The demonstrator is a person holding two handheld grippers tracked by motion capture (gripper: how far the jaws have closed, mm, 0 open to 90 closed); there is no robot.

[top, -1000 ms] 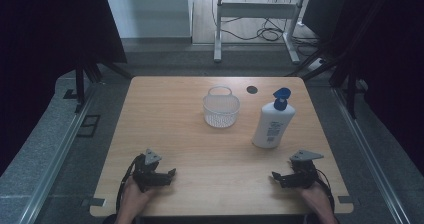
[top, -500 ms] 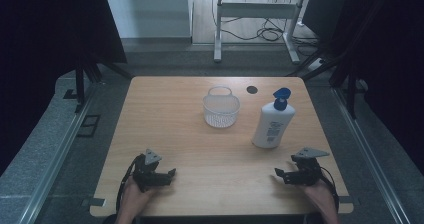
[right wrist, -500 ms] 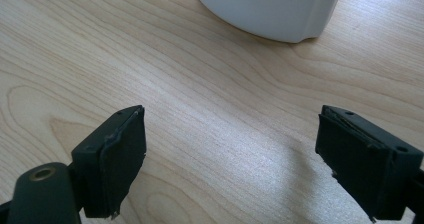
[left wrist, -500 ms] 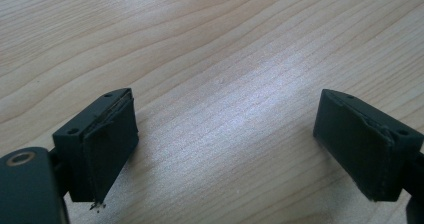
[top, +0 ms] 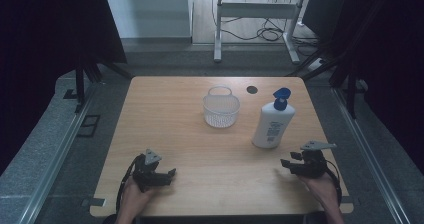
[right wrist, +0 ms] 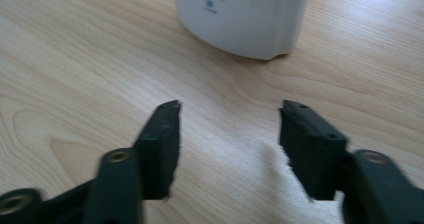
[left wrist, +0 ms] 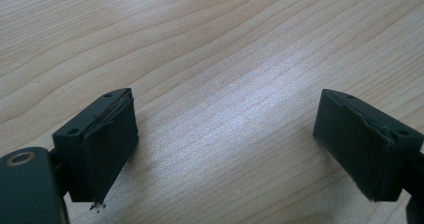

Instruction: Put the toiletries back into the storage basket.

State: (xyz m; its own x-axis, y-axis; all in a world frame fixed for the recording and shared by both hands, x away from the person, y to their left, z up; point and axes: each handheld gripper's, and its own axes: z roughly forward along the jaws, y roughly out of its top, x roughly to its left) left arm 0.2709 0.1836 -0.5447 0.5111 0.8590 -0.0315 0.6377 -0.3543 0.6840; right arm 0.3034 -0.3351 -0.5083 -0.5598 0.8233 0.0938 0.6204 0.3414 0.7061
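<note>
Standing upright near the table's right side, the white lotion bottle [top: 272, 125] has a blue pump top. Right gripper [top: 292, 165] jaws have just been closing, half spread with nothing between them; left gripper [top: 167, 174] jaws are wide apart.

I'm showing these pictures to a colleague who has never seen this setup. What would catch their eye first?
Most likely the white pump bottle with its blue top, upright on the right half of the wooden table, with a small white mesh basket to its left. Next, the two hand-held grippers at the near edge: the left gripper with jaws wide, and the right gripper, whose empty jaws have just been closing, pointing toward the bottle.
</note>
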